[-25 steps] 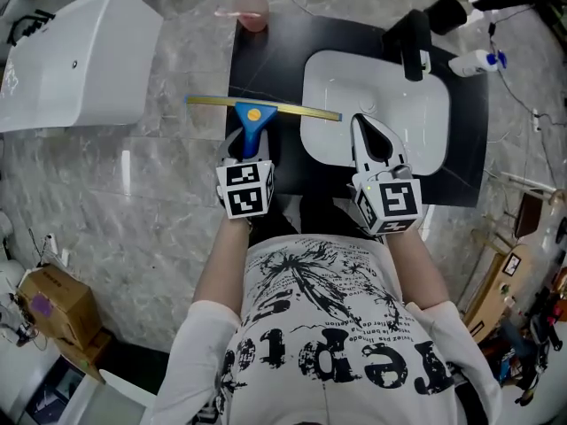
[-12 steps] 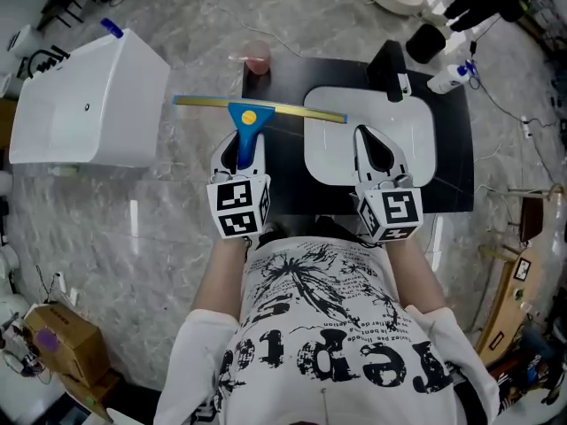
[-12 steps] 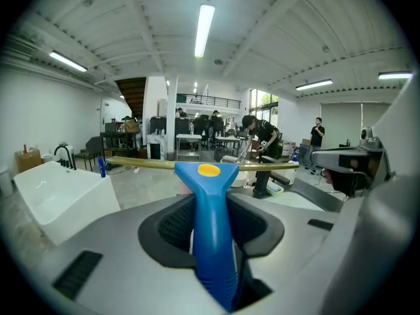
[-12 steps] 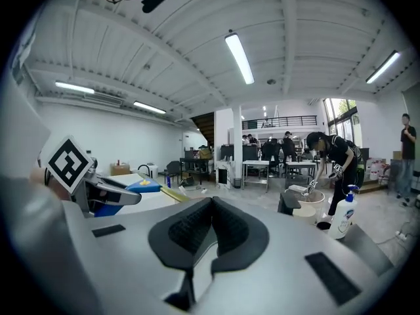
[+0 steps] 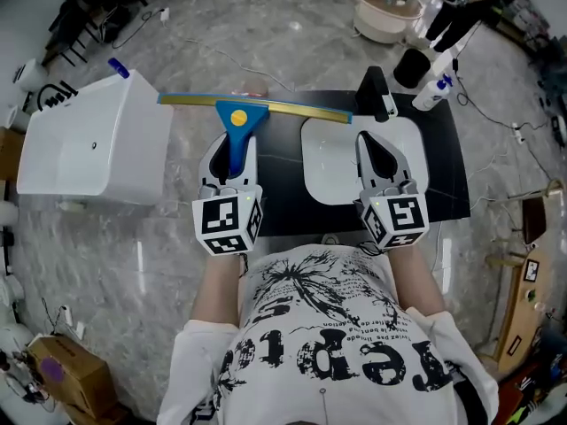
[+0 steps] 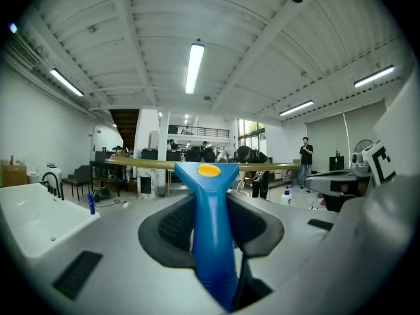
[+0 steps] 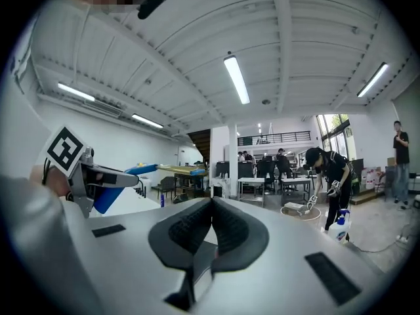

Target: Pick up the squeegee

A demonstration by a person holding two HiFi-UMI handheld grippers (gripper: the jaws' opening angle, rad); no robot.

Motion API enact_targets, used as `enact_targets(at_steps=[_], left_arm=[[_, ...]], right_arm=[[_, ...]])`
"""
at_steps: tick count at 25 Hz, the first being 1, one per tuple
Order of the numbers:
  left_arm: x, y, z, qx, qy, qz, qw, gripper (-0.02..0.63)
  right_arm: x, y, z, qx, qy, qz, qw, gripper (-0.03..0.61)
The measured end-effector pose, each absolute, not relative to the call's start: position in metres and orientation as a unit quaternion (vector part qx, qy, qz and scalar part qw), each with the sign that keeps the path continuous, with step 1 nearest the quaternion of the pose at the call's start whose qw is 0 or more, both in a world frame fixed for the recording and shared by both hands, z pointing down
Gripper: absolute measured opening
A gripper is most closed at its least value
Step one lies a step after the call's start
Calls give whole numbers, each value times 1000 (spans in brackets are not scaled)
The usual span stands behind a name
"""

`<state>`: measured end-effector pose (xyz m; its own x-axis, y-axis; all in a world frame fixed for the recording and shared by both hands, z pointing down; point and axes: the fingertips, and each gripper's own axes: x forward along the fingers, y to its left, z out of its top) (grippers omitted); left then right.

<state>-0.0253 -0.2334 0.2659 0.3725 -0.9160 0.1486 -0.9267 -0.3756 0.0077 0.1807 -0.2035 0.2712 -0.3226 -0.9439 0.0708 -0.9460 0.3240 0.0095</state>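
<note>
Squeegee (image 5: pixel 237 118) clamped by its blue handle in left gripper (image 6: pixel 211 228), jaws part-closed and pressed against both sides of it. Hung in the air over black mat (image 5: pixel 283 204), gold blade crosswise, reaching from above white tub (image 5: pixel 89 144) toward white basin (image 5: pixel 332 165). Right gripper (image 7: pixel 211 215) alongside, jaws closed together on nothing.

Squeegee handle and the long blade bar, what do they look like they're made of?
The squeegee handle looks like moulded blue plastic: even colour, smooth surface, soft glossy highlights. The blade bar looks like brass-toned metal from its yellowish sheen, though painted plastic can't be ruled out.
</note>
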Motion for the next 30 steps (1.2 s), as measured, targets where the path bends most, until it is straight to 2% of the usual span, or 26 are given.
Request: enact_targets(at_steps=[6, 17, 30], left_arm=[[-32, -228, 240, 831, -555, 35, 12, 141], [-31, -224, 248, 831, -555, 30, 27, 141], [-33, -224, 256, 828, -558, 50, 15, 141]], right_arm=[[182, -195, 243, 593, -805, -7, 10, 14], [188, -186, 257, 589, -808, -6, 26, 12], [167, -183, 254, 553, -832, -11, 26, 12]])
